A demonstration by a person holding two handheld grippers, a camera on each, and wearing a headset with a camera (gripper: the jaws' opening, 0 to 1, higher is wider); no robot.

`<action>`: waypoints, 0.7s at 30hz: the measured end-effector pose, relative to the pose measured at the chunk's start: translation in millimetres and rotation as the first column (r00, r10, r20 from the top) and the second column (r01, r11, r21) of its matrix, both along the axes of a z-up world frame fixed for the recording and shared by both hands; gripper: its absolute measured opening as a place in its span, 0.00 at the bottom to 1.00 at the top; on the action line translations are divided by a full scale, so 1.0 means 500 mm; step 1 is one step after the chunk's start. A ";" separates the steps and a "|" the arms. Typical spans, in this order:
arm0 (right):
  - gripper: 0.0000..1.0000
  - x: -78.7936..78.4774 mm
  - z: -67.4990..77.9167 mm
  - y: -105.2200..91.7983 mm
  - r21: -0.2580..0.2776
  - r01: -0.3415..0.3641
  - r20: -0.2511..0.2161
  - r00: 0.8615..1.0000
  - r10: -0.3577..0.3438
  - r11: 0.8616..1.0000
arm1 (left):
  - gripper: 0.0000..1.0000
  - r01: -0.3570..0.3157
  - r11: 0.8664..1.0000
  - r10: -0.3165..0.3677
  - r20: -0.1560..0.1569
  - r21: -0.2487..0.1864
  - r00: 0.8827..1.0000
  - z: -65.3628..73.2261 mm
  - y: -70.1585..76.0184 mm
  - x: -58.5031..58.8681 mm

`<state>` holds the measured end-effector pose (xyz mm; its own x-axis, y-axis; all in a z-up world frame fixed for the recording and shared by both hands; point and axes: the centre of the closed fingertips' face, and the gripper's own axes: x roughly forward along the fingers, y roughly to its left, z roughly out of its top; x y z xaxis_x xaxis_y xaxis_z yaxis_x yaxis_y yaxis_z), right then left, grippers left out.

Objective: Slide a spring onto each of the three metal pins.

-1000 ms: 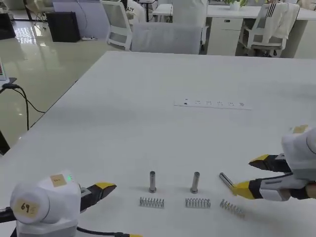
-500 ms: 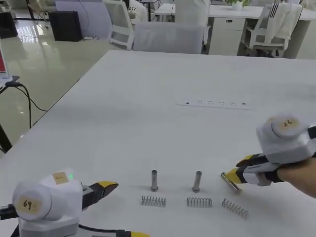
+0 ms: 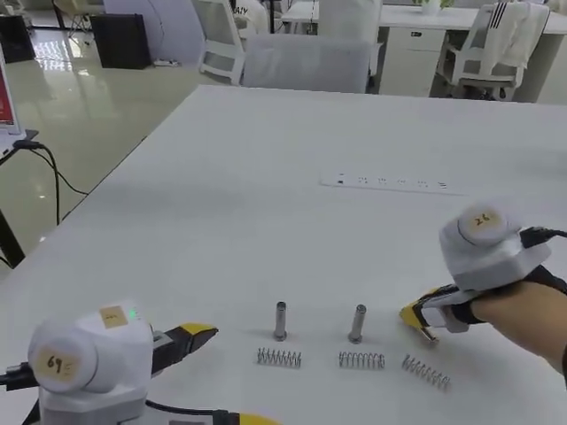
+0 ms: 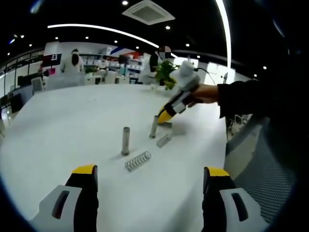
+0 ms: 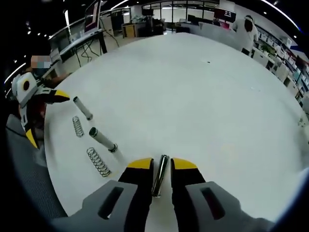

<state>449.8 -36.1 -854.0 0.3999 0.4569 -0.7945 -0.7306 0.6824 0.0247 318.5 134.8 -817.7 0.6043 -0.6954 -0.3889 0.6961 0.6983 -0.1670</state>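
At the lower left of the head view the white, yellow-tipped left gripper hung released, jaws wide apart, well clear of the work. On the white tabletop, along the bottom of the frame, two short grey metal pins stood upright: the left pin and the middle pin. Each had a small coiled wire spring lying just in front, the left spring and the middle spring. A third spring lay askew at lower right. Just above it the third pin lay flat between the jaws of the right gripper. The jaws stood close on either side; whether they pinched it I could not tell. The pins looked stiff, smooth and apt to roll, best taken mid-shaft. The springs looked light and squashy, best pinched gently across the coils near one end.
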 end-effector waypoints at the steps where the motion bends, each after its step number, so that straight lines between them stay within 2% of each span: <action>1: 0.11 0.000 -0.002 0.001 -0.001 0.001 -0.005 1.000 -0.001 1.000 | 0.87 -0.001 1.000 0.001 0.000 0.000 1.000 0.000 0.000 0.000; 7: 0.10 0.005 -0.012 0.001 -0.036 0.010 -0.007 1.000 -0.010 0.999 | 0.86 0.000 1.000 0.000 -0.003 -0.002 1.000 -0.001 -0.001 0.000; 11: 0.09 0.005 -0.021 -0.003 -0.078 -0.007 -0.002 1.000 0.007 0.997 | 0.86 -0.003 1.000 0.003 -0.004 -0.003 1.000 -0.001 0.000 0.000; 16: 0.08 0.008 -0.020 -0.002 -0.079 -0.002 -0.007 1.000 0.002 0.997 | 0.86 -0.002 1.000 0.002 -0.005 -0.002 1.000 -0.002 0.000 0.000; 21: 0.06 0.011 -0.021 -0.003 -0.085 0.032 -0.027 0.999 -0.034 0.996 | 0.86 -0.003 1.000 0.003 -0.005 -0.002 1.000 -0.001 0.001 0.000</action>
